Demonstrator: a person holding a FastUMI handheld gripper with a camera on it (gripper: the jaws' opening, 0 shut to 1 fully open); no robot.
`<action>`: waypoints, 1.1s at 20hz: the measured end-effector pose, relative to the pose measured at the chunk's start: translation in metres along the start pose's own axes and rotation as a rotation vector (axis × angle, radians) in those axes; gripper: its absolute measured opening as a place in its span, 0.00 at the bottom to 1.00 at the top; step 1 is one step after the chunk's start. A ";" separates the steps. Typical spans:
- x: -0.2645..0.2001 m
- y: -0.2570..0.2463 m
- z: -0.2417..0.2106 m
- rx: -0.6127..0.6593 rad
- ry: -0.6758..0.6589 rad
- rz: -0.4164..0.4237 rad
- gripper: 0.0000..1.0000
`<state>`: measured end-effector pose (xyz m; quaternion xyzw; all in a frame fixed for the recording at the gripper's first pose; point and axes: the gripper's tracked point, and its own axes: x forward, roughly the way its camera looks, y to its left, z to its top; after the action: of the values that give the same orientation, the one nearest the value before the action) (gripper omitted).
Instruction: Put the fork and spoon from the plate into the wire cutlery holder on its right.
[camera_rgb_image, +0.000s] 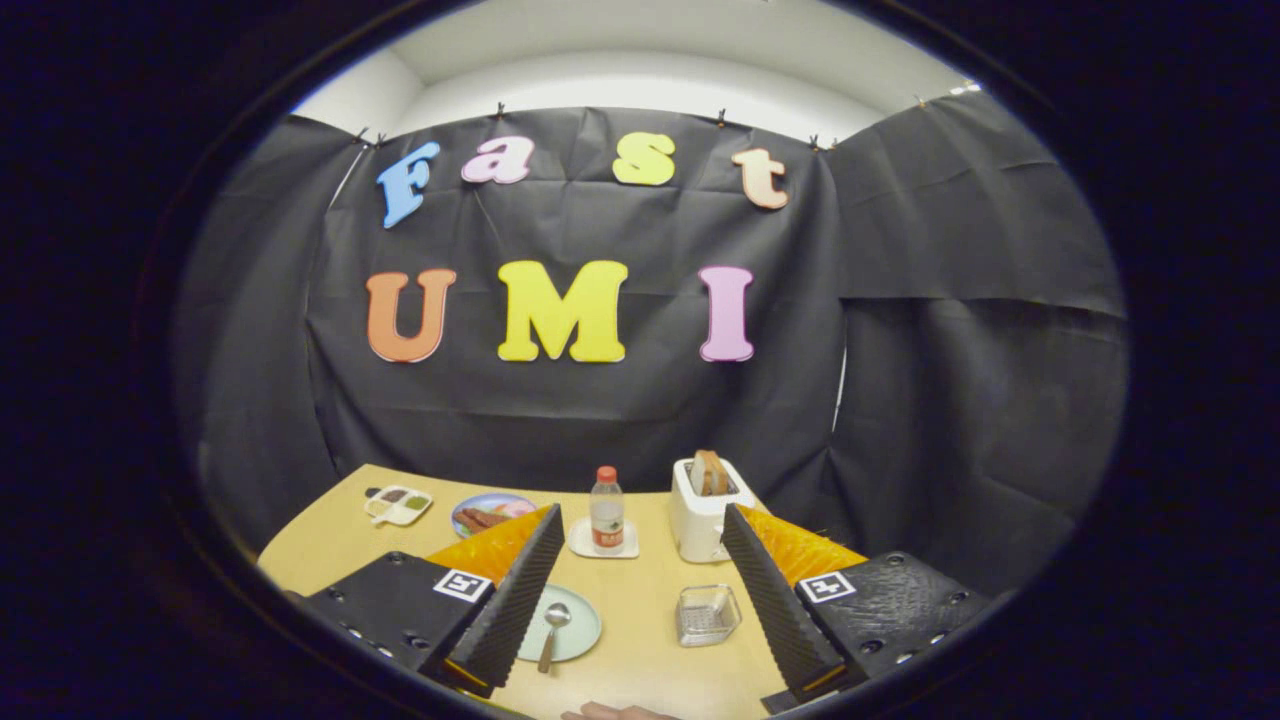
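— What did we see from the gripper view?

— We saw the tool (640, 590) raised above the wooden bench (640, 640), its two fingers (520, 590) spread wide apart and gripping nothing. Between them, close to the left finger, lay a pale green plate (585, 630), partly hidden by that finger, with a spoon (552, 632) resting on it, bowl away from us and handle toward us. We could not make out a fork on the part of the plate that showed.

— And the holder?

— The wire cutlery holder (707, 614) stood on the bench to the right of the plate, just beside the right finger, apart from the plate.

— What lay beyond?

— We noted a water bottle (606, 520) with a red cap standing upright on a small white coaster (603, 545), and a white toaster (705, 510) with bread (710, 472) poking from its slot. Farther left sat a colourful plate of food (490, 513) and a small white divided dish (399, 504). At the bench's near edge we caught part of a hand (620, 712).
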<state>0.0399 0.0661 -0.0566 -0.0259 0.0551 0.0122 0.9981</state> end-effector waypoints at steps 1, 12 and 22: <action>0.009 0.009 -0.015 -0.004 0.037 0.013 0.95; 0.094 0.090 -0.210 -0.074 0.497 0.135 0.96; 0.126 0.122 -0.310 -0.104 0.790 0.113 0.68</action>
<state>0.1281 0.1747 -0.3840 -0.0762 0.4354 0.0588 0.8951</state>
